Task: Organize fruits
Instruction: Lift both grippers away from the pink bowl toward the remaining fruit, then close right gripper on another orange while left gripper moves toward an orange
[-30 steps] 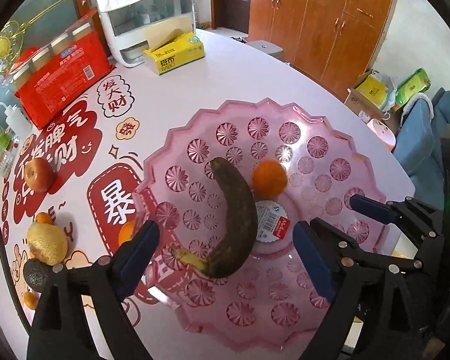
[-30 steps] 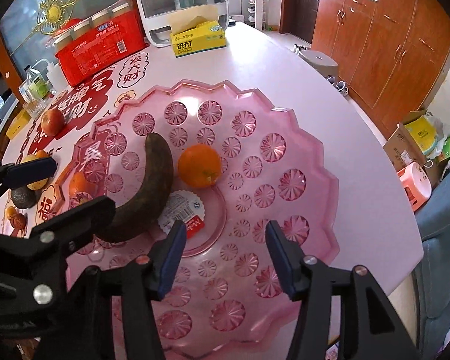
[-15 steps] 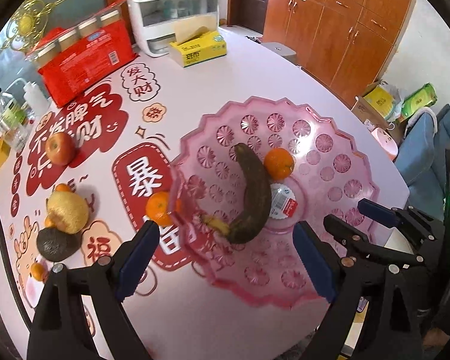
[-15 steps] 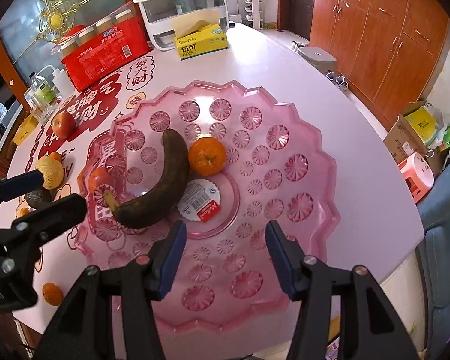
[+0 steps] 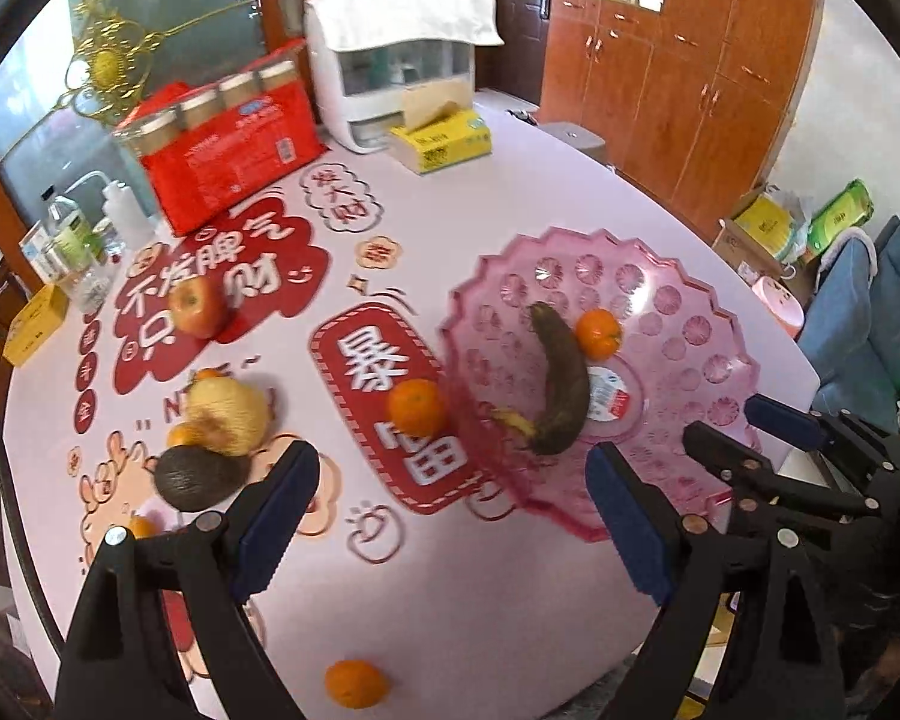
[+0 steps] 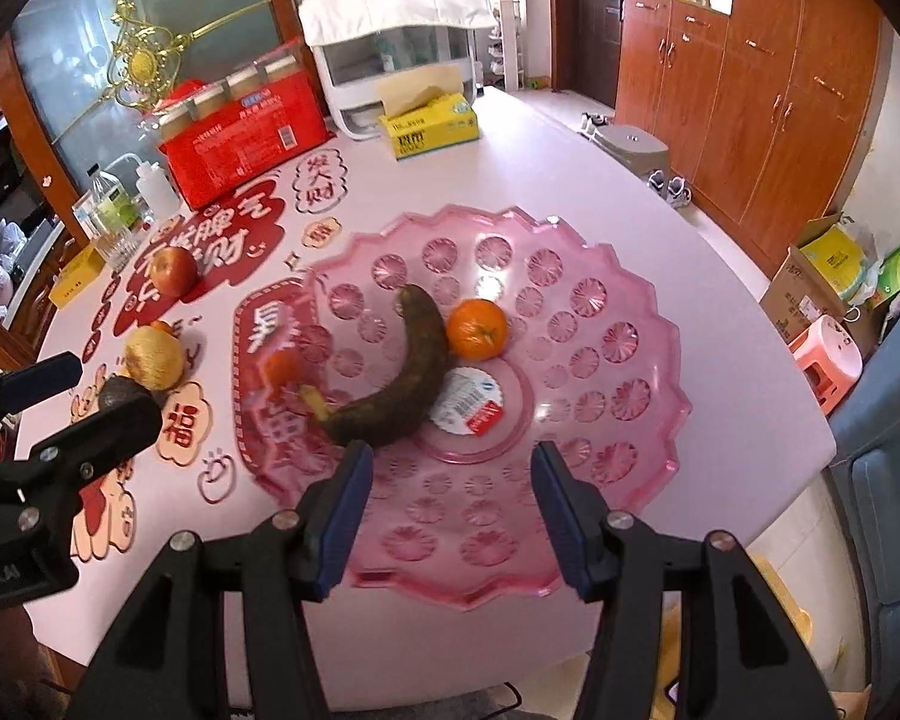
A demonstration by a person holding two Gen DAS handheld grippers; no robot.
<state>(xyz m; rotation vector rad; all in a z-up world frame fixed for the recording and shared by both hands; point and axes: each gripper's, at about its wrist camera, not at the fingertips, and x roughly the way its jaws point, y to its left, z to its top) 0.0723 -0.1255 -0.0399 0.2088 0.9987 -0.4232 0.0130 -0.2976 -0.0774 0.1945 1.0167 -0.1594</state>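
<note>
A: On the desk, landmark is the pink dish. Inside it: one dark overripe banana across the middle, one orange touching the banana on the side away from the loose fruit. Sorting looks part done.

B: Outside the dish?

A: Another orange just beside its rim. Further from the dish: apple, yellow pear-like fruit, avocado, apart from each other or nearly touching. One small orange near the desk edge.

B: Tongs?

A: Left tongs wide, nothing between them, over bare desk beside the dish. Right tongs partly spread, empty, above the dish's near rim.

B: Why empty?

A: Judgement: both free for the next pick; the rim-side orange seems nearest.
</note>
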